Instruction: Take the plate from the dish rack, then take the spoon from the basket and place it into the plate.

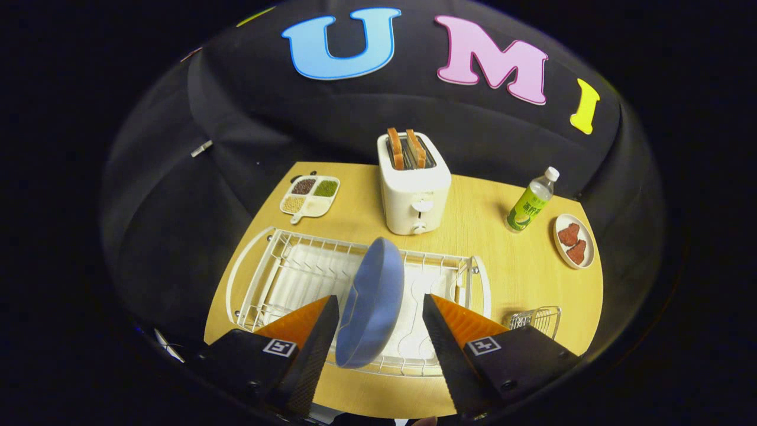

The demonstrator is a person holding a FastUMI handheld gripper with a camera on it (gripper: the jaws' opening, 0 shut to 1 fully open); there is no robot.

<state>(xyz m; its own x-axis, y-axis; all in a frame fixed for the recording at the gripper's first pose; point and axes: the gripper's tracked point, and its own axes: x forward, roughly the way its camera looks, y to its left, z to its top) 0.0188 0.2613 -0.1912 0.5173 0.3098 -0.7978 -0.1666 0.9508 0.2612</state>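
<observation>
Plate (371, 302) stands on edge in dish rack (266, 278) slots at 12 o'clock between wide-open, empty gripper (378, 331) fingers, positioned for pinching

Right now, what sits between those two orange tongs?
In the gripper view, the round blue plate stands on edge in the white wire dish rack, between the open tongs, untouched.

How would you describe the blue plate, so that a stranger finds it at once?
On the wooden table lies a white wire dish rack, in front of the toaster. The blue plate stands on edge in it, between the open fingers of the gripper. Nothing else there is blue.
</observation>
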